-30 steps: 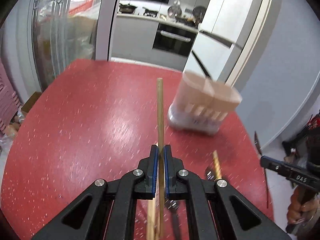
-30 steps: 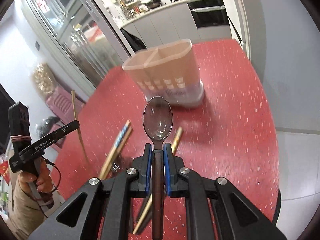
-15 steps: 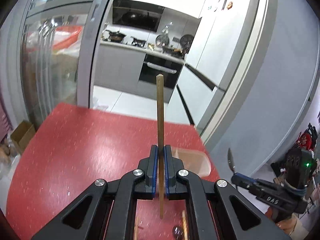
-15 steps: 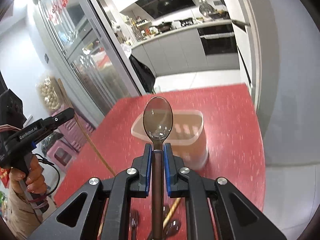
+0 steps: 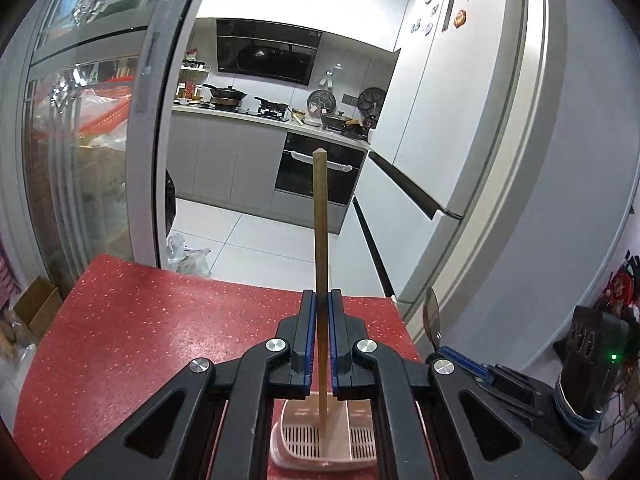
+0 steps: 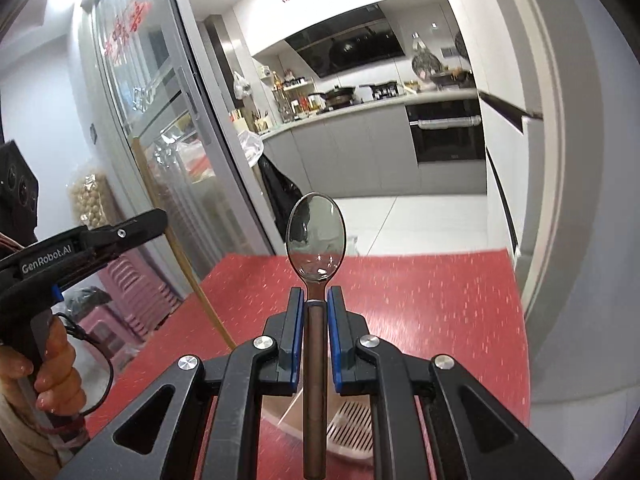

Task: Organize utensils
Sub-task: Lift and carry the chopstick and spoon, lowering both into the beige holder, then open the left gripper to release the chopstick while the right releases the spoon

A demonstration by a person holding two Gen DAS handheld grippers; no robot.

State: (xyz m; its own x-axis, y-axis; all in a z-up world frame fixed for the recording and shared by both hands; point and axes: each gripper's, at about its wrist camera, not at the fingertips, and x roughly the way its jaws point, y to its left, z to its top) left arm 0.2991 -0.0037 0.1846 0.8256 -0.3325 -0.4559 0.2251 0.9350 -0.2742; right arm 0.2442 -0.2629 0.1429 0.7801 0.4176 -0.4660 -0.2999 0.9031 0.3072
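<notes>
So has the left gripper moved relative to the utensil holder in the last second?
Yes. The left gripper with its chopstick has come over the utensil holder, which lay far ahead on the table.

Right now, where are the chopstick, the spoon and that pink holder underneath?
chopstick [image 5: 321,220]: left wrist view, middle of its shaft above the pads.
spoon [image 6: 316,238]: right wrist view, centre of its bowl.
pink holder [image 5: 298,438]: left wrist view, slotted floor of one compartment.

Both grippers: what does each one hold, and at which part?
Left gripper clamps a wooden chopstick below its middle; right gripper clamps a spoon by its handle.
</notes>
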